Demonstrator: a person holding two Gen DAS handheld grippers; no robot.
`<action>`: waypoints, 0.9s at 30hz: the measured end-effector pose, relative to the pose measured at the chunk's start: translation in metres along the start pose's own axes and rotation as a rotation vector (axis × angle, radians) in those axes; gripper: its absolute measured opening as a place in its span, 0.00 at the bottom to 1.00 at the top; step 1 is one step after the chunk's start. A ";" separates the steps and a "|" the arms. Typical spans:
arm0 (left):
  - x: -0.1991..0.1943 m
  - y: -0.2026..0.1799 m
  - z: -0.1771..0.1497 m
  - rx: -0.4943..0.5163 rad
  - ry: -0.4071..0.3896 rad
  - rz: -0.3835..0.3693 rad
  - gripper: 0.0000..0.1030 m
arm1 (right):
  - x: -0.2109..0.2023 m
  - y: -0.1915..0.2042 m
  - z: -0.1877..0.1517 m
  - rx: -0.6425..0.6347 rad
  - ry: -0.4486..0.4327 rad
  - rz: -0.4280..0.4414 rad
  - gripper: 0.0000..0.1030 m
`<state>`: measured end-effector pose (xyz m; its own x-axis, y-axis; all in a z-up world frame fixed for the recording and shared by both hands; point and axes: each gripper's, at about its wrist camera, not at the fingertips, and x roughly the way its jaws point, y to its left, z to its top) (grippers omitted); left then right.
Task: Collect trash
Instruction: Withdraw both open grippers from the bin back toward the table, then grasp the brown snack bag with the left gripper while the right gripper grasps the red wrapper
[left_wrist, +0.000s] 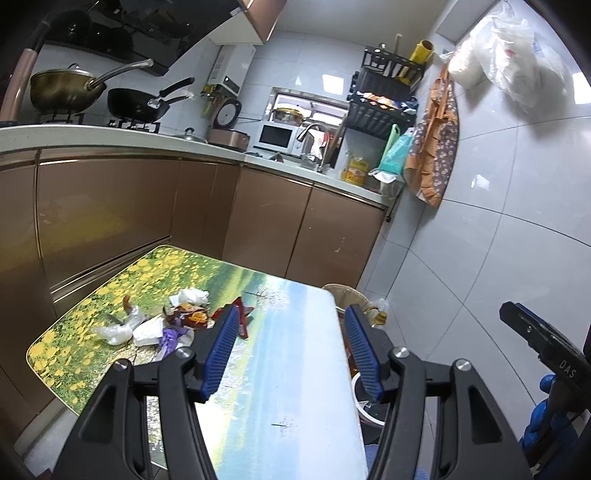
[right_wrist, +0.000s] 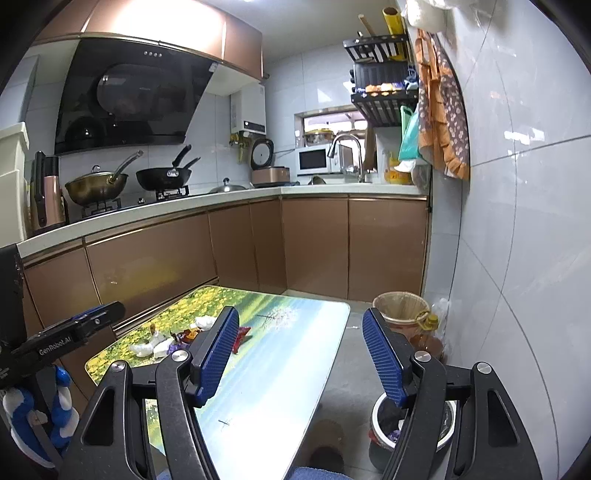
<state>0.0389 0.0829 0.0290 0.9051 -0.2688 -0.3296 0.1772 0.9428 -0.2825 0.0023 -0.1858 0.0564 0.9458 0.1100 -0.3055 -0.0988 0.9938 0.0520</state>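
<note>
A pile of trash (left_wrist: 162, 325) lies on the far left part of a low table (left_wrist: 288, 387) with a flower-field print: crumpled white tissues, clear plastic, a purple scrap, brown and red wrappers. It shows smaller in the right wrist view (right_wrist: 184, 338). My left gripper (left_wrist: 291, 347) is open and empty above the table, the pile just left of its left finger. My right gripper (right_wrist: 301, 354) is open and empty over the table's right edge. A small round bin (right_wrist: 410, 424) with trash inside stands on the floor under its right finger.
A woven basket (right_wrist: 400, 306) lined with a bag and a bottle (right_wrist: 430, 321) stand on the floor by the tiled right wall. Brown kitchen cabinets (right_wrist: 314, 243) run behind the table. The other gripper shows at each view's edge (left_wrist: 543, 343) (right_wrist: 70, 336).
</note>
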 end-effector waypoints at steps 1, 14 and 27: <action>0.001 0.003 -0.001 -0.003 0.004 0.005 0.56 | 0.002 -0.001 -0.001 0.002 0.005 0.000 0.67; 0.037 0.055 -0.008 0.033 0.086 0.096 0.56 | 0.054 -0.016 -0.013 0.037 0.097 -0.001 0.67; 0.117 0.132 -0.028 0.089 0.270 0.153 0.56 | 0.184 0.011 -0.036 0.006 0.294 0.110 0.67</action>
<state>0.1573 0.1708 -0.0716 0.7909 -0.1537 -0.5924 0.0905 0.9867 -0.1352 0.1640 -0.1540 -0.0334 0.7992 0.2187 -0.5599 -0.1931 0.9755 0.1054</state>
